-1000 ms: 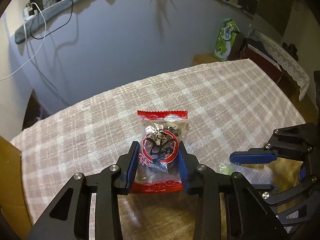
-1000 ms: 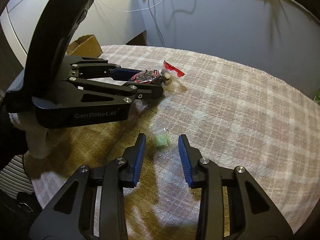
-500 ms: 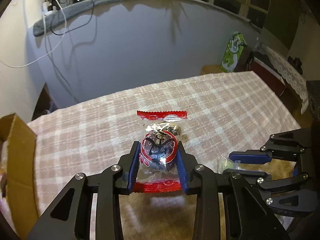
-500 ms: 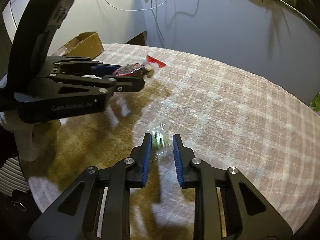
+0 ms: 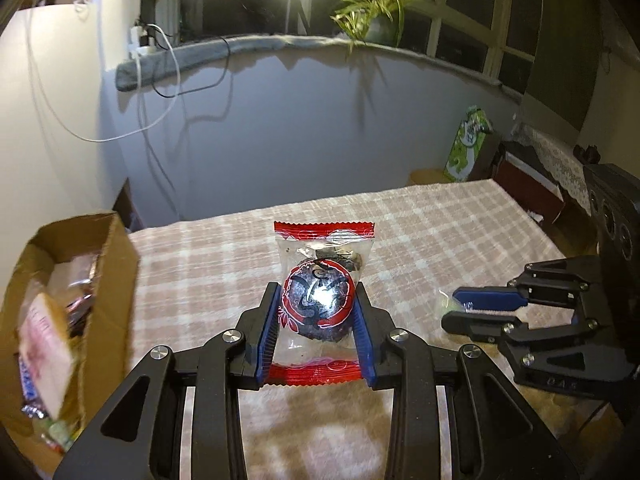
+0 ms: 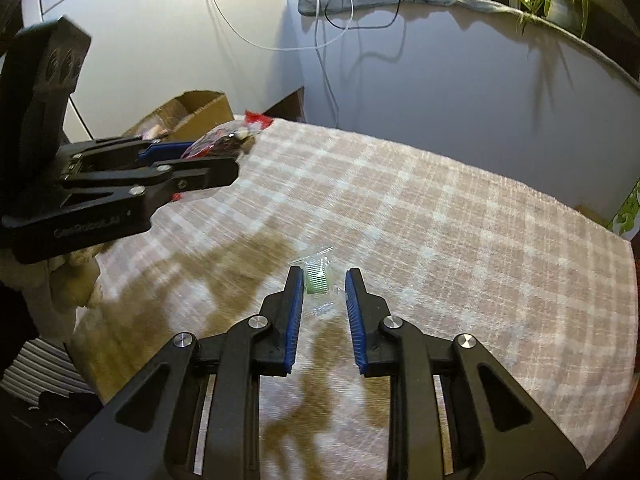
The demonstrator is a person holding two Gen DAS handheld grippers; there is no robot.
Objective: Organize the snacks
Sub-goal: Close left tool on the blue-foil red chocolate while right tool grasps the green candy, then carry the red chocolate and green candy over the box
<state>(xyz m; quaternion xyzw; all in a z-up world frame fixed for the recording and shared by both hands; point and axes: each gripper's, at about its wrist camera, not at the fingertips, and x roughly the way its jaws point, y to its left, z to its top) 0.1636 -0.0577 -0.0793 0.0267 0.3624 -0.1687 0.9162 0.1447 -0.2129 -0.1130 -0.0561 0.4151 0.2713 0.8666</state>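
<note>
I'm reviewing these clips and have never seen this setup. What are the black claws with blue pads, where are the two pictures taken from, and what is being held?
There is no robot here: a person holds a two-finger gripper in each hand, with a camera on each looking along its fingers. In the left view, the left gripper clamps a red-edged snack packet above the checked tablecloth, near a cardboard box of snacks. In the right view, the right gripper is closed on a small clear packet with green contents.
</note>
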